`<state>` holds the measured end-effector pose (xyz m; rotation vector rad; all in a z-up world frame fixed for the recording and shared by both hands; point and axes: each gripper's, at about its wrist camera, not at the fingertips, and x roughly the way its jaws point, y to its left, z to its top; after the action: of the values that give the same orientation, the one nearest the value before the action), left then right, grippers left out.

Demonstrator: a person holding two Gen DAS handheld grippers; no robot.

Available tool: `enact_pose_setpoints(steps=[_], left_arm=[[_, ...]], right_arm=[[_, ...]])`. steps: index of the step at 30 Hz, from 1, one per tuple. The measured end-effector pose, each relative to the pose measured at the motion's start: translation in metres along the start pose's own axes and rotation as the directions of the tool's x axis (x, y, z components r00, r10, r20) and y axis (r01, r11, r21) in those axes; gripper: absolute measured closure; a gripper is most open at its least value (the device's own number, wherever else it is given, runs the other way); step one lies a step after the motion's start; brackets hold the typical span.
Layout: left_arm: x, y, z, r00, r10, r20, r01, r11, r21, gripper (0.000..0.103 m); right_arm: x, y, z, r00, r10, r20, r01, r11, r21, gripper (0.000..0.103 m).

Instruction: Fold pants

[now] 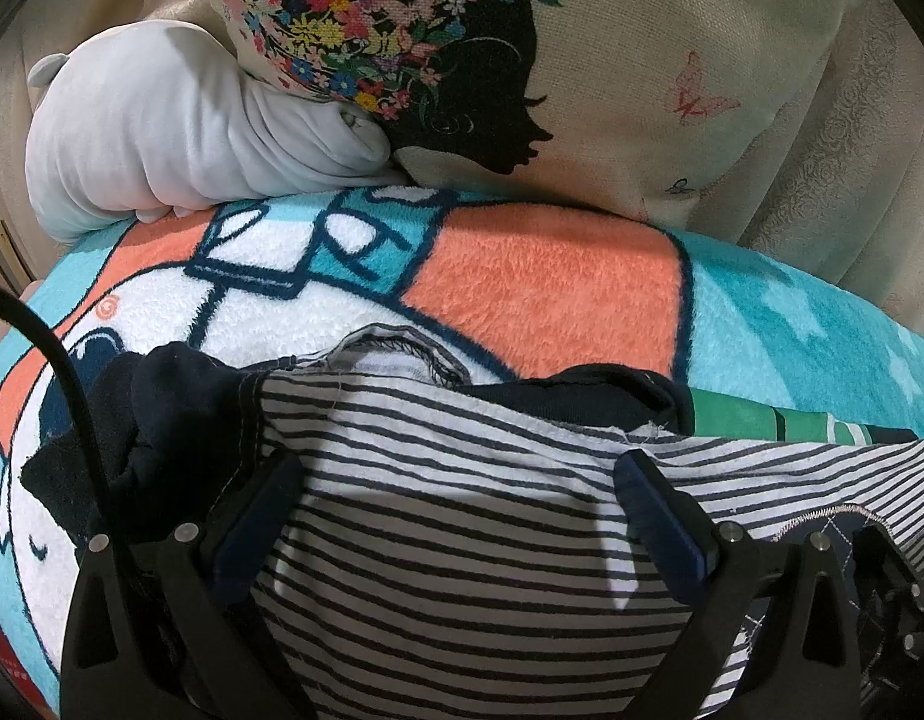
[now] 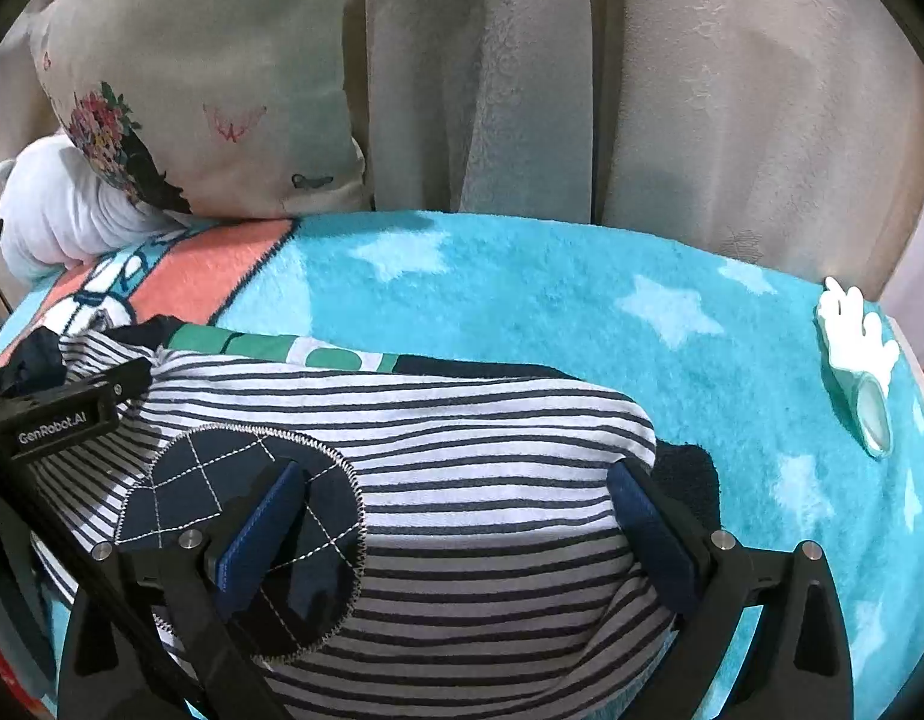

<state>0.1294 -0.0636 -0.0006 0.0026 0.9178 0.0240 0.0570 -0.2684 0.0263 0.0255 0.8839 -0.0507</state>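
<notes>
The pants [image 1: 462,516] are white with dark stripes, with a navy waistband [image 1: 162,414] and a round navy knee patch [image 2: 246,528]. They lie on a fleece blanket, also seen in the right wrist view [image 2: 492,450]. My left gripper [image 1: 456,504] is open, its fingers straddling the striped cloth near the waistband. My right gripper [image 2: 456,516] is open over the pants, one finger on the patch, the other at the cloth's right edge. The left gripper's body [image 2: 60,414] shows at the left of the right wrist view.
The turquoise, orange and white blanket [image 2: 552,312] covers the surface. A floral cushion [image 1: 522,60] and a grey plush toy [image 1: 162,132] rest at the back. A small white-and-mint item [image 2: 858,360] lies at the right edge. Beige curtains [image 2: 642,90] hang behind.
</notes>
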Motion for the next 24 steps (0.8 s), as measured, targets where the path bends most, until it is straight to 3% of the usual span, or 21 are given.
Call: enact_pose_setpoints(steps=[24], left_arm=[[-0.0013, 0.0008, -0.0007, 1.000, -0.003, 0.001, 0.003, 1.000, -0.004, 0.000]], right_arm=[[0.0031, 0.0065, 0.0008, 0.999, -0.037, -0.017, 0.037, 0.999, -0.025, 0.000]])
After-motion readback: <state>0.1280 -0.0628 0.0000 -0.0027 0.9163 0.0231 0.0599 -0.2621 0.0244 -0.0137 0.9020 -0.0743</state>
